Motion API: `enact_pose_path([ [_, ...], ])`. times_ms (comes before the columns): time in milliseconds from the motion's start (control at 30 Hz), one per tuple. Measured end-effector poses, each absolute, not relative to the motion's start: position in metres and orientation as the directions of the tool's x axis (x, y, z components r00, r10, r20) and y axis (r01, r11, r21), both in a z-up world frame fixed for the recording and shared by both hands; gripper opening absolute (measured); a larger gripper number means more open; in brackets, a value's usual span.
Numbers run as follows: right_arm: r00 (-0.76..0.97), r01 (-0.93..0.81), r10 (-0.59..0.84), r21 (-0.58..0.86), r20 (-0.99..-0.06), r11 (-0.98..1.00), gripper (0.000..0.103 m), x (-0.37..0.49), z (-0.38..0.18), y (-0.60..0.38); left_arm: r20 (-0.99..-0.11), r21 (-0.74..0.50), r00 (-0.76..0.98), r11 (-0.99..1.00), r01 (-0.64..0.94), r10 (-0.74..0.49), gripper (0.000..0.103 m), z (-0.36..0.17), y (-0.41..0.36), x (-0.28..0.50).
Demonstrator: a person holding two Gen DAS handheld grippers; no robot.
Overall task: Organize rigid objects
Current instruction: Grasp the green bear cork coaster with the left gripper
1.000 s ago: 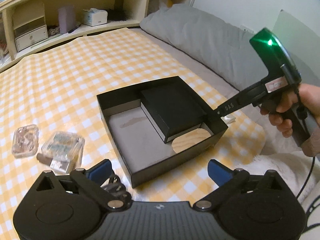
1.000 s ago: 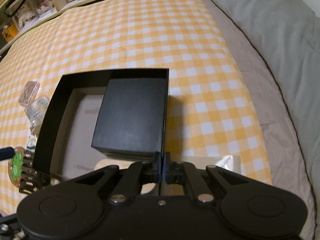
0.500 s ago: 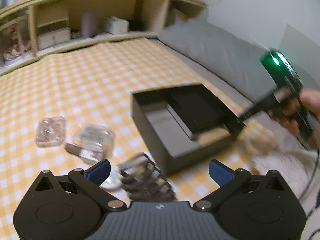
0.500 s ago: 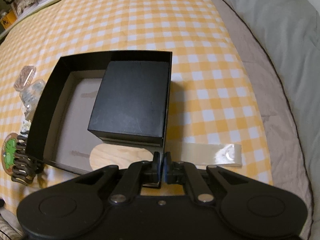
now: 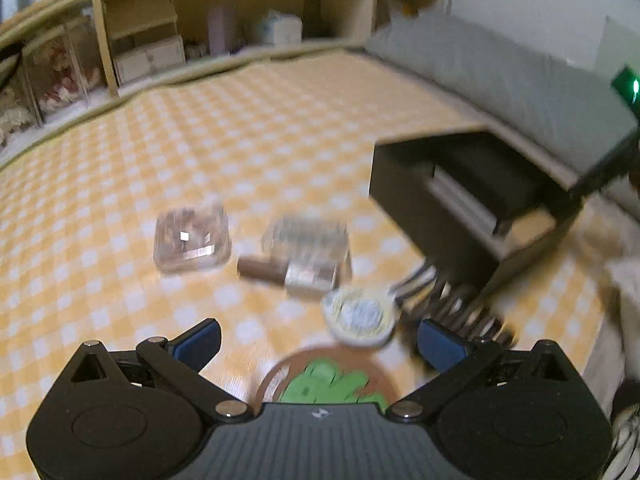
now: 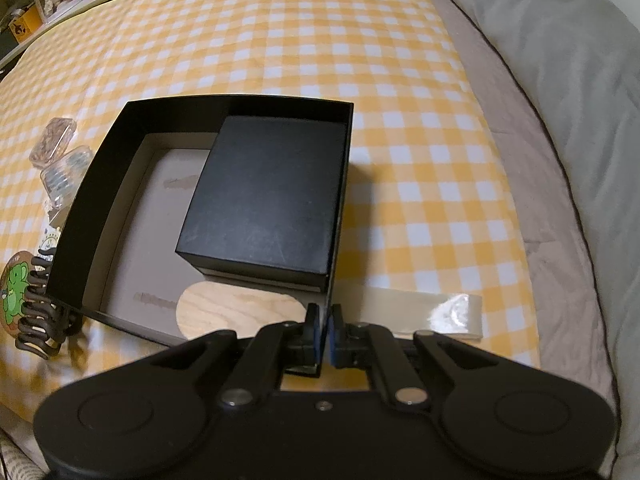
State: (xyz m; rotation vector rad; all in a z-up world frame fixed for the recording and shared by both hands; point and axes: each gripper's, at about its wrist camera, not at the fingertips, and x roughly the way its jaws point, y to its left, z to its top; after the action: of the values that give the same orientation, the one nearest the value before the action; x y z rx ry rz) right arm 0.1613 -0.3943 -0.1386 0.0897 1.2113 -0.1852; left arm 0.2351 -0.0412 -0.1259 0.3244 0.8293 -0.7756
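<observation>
The right gripper (image 6: 325,330) clamps the wall of the black tray (image 6: 100,168), already holding a black box (image 6: 264,196). The left gripper (image 5: 320,340), jaws spread and empty, hovers over clear cases (image 5: 192,236), a hair claw (image 5: 452,308) and a coaster (image 5: 332,376) not yet packed.

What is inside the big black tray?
Inside the tray are a closed black box and a wooden oval, partly under the box. The box's contents are hidden.

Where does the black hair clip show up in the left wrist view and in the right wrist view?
Left wrist: the black hair clip lies lower right, blurred, just ahead of the open left claw's right finger, at the near corner of the black tray.
Right wrist: the clip is at the far left edge, by the tray's near left corner.
Shared landmark: the black tray.
</observation>
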Motion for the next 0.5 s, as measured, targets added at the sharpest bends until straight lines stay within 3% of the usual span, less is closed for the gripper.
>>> enact_pose_path([
  [233, 0.334, 0.192, -0.099, -0.035, -0.937, 0.981, 0.006, 0.162, -0.141, -0.397, -0.836, -0.05, 0.282, 0.578, 0.814, -0.47, 0.103, -0.152, -0.04, 0.228],
  [333, 0.318, 0.192, -0.122, -0.063, -0.94, 0.979, 0.013, 0.164, -0.143, -0.401, -0.854, -0.024, 0.274, 0.561, 0.828, -0.441, 0.103, -0.161, -0.046, 0.222],
  [500, 0.304, 0.177, -0.092, -0.038, -0.948, 0.984, 0.007, 0.162, -0.145, -0.4, -0.857, -0.014, 0.288, 0.578, 0.816, -0.428, 0.103, -0.168, -0.048, 0.221],
])
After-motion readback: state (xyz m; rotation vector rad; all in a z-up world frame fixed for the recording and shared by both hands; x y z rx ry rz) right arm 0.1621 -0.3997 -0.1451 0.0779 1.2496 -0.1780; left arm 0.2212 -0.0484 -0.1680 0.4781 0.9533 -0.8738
